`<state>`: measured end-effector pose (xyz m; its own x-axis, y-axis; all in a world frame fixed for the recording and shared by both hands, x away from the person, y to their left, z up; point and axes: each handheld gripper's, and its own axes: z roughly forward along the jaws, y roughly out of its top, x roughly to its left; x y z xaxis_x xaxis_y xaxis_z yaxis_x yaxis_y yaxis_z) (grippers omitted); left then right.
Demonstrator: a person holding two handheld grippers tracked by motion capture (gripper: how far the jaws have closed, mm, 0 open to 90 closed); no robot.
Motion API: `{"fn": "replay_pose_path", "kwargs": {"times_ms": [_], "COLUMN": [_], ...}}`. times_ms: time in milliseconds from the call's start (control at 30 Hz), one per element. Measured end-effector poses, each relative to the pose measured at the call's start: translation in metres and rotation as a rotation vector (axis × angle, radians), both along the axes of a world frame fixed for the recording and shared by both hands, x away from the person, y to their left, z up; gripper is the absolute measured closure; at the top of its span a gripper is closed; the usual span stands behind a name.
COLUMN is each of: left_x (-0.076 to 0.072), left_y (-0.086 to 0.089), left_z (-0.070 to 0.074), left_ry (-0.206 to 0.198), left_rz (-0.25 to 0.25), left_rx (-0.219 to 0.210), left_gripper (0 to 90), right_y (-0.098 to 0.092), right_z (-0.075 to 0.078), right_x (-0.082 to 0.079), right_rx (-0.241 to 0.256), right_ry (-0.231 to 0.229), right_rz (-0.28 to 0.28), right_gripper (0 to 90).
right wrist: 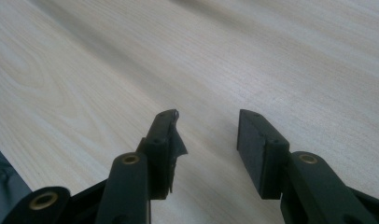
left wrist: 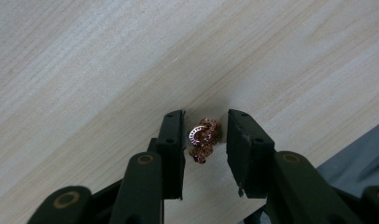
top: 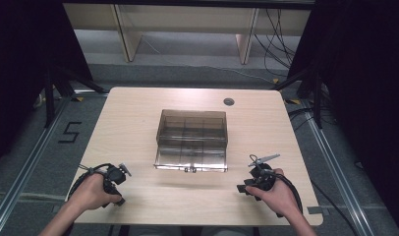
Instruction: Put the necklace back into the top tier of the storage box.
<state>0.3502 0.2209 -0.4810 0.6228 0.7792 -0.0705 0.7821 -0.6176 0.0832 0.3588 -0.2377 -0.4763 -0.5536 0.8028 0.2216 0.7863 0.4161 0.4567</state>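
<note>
Near the bench's (top: 138, 113) front left corner, the left gripper (left wrist: 205, 135) points down at the pale wood grain, its jaws parted around a small rose-gold tangle of jewellery (left wrist: 204, 139), not clamping it. At front right, the right gripper (right wrist: 206, 135) hovers spread and empty. Between them, farther back, a smoky translucent compartment box (top: 191, 140) lies open.

Quick count: one clear brown compartment box (top: 191, 140) mid-table; one small coppery jewellery piece (left wrist: 204, 138) near the left edge; two handheld grippers, left gripper (top: 120, 184) and right gripper (top: 246, 186); one table (top: 138, 118)
</note>
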Motion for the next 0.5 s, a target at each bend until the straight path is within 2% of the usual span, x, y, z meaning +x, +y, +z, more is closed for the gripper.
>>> {"fn": "replay_pose_path", "kwargs": {"times_ms": [267, 333, 500], "left_x": [0.0005, 0.0004, -0.0023], "left_y": [-0.0006, -0.0012, -0.0055], "left_z": [-0.0013, -0.0014, -0.0013], "left_ry": [0.009, 0.004, -0.009], "left_rz": [-0.004, -0.007, -0.016], "left_rx": [0.010, 0.021, 0.043], "left_gripper": [69.3, 70.8, 77.2], "right_y": [0.0016, -0.0004, -0.0004], "right_z": [0.0018, -0.0003, 0.0004], "right_x": [-0.0014, 0.0000, -0.0005], "right_rx": [0.007, -0.001, -0.003], "right_ry": [0.019, -0.008, -0.010], "right_rz": [-0.004, 0.021, 0.011], "right_gripper": [58.0, 58.0, 58.0]}}
